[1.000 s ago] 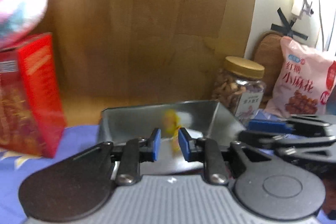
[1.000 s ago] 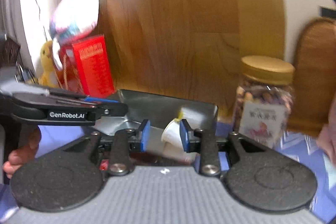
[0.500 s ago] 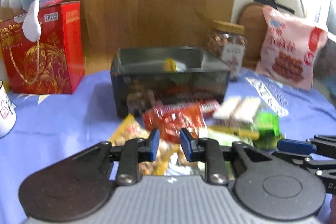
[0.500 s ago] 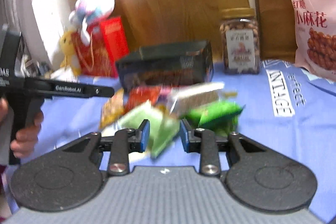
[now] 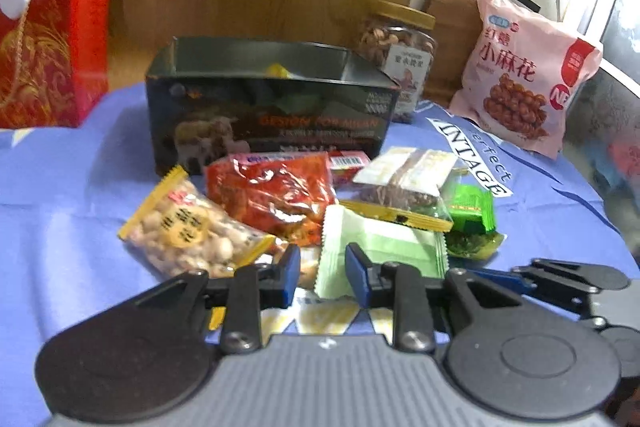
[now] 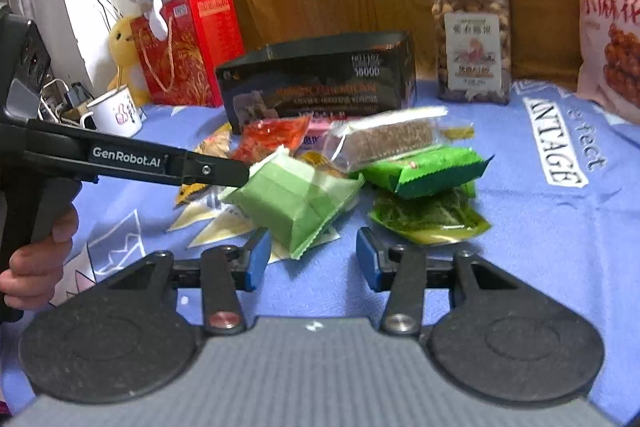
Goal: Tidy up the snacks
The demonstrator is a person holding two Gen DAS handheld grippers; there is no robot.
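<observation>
"GenRobot.AI" in white on the left gripper (image 6: pixel 240 175) arm. Blue tablecloth (image 6: pixel 540 227): white band reading "VINTAGE", "perfect" beside it (first letters partly cut off). Pink snack bag (image 5: pixel 524 75): "小麻花", smaller "红糖" above. Dark box (image 5: pixel 272 123): orange line, roughly "DESIGN FOR MILAN" (blurred). Nut jar (image 6: pixel 472 39) label and small packets: unreadable.

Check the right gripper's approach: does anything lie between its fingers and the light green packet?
Nothing visible blocks it. The right gripper, jaws opening and empty, faces the light green packet over bare blue cloth; the left gripper reaches that packet from the side.
</observation>
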